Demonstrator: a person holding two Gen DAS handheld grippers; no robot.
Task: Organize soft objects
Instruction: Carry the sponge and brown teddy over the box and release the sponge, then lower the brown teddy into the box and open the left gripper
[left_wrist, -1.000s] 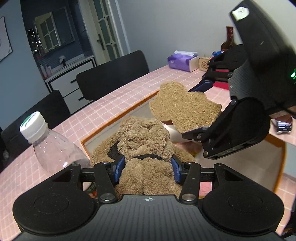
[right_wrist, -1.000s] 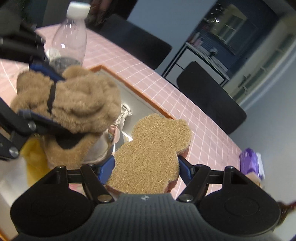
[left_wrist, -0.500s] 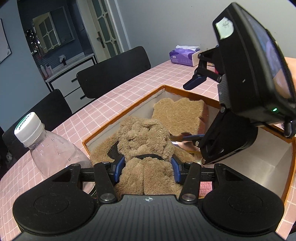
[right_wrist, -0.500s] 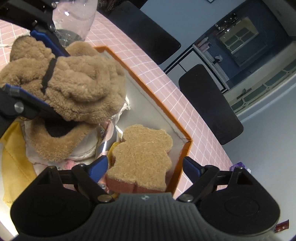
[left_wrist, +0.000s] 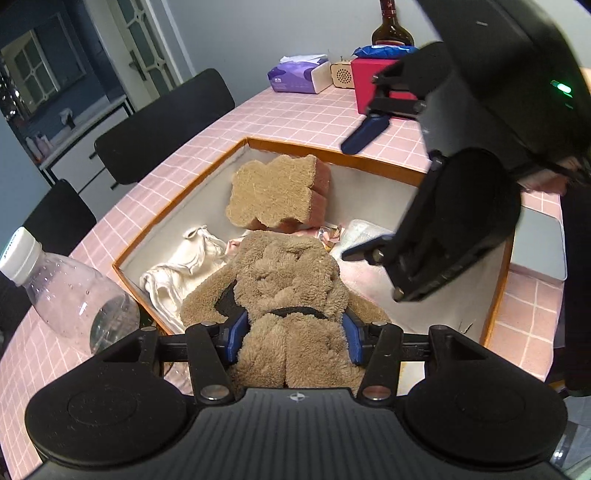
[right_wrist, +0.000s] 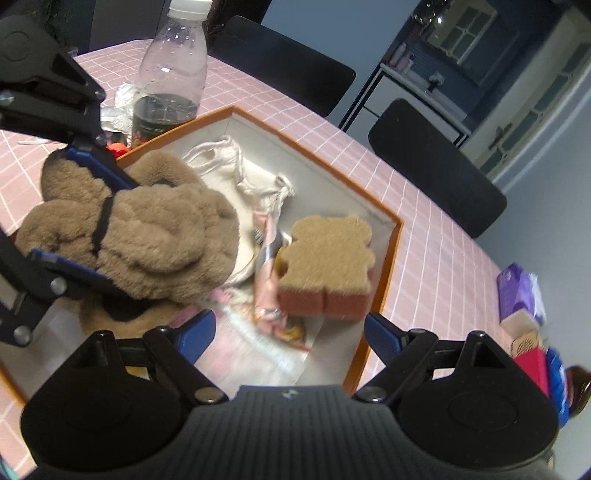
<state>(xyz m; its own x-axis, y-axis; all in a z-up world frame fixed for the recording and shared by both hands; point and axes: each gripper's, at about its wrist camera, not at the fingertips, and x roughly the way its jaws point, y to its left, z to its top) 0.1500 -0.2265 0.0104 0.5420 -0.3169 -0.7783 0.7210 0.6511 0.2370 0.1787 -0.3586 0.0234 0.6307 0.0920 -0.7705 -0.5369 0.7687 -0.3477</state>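
Note:
My left gripper (left_wrist: 293, 338) is shut on a brown plush toy (left_wrist: 291, 295) and holds it over the near end of an orange-rimmed box (left_wrist: 369, 157). The plush also shows in the right wrist view (right_wrist: 147, 236). A bear-shaped coir sponge (left_wrist: 277, 194) with a pink underside rests in the box's far corner, also seen from the right wrist (right_wrist: 328, 266). My right gripper (right_wrist: 290, 332) is open and empty, just above and behind the sponge; from the left wrist it (left_wrist: 369, 192) hangs over the box's right side.
A white cloth bag (left_wrist: 181, 262) and shiny wrappers (right_wrist: 269, 295) lie in the box. A plastic bottle (left_wrist: 70, 291) stands left of the box on the pink tiled table (left_wrist: 295, 118). A tissue pack (left_wrist: 299, 75), red box (left_wrist: 373, 85) and dark bottle (left_wrist: 391, 26) stand at the far end.
My right gripper lowered the sponge into the box's far corner, opened and let it go, then pulled back up. The left gripper kept hold of the plush toy.

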